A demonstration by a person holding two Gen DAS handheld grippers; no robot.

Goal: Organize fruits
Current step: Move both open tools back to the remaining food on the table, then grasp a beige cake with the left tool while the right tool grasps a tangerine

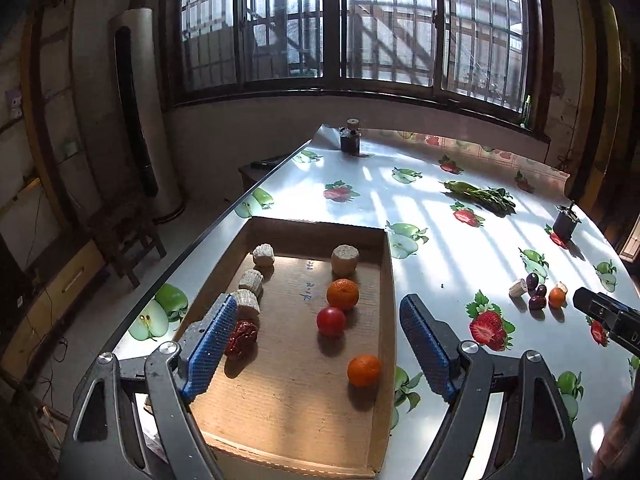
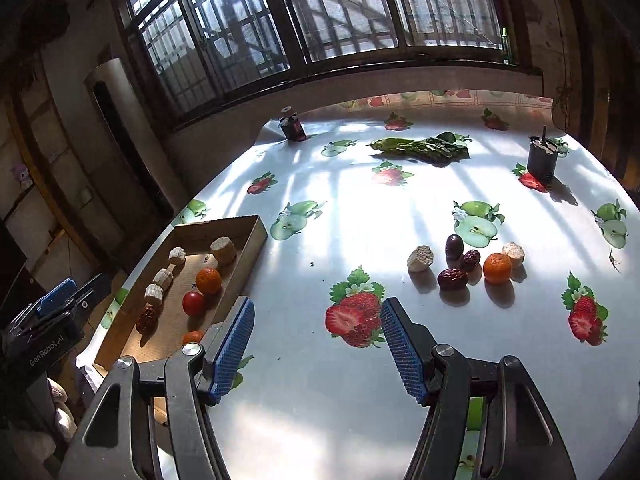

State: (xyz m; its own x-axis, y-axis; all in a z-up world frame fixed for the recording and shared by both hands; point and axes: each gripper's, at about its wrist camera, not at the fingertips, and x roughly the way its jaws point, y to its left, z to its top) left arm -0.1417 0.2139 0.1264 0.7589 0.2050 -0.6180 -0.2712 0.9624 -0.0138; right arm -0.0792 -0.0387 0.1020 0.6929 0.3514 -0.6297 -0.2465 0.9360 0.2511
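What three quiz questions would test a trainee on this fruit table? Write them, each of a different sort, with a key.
1. True or false: the right gripper is shut.
2. How many oranges lie in the cardboard tray? A one, B two, C four.
3. Which gripper hangs over the tray?

Key: 1 false, it is open and empty. 2 B. 3 the left gripper.

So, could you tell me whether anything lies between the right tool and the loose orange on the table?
Nothing visible does: the right tool stands open and empty, with only bare tablecloth before the orange.
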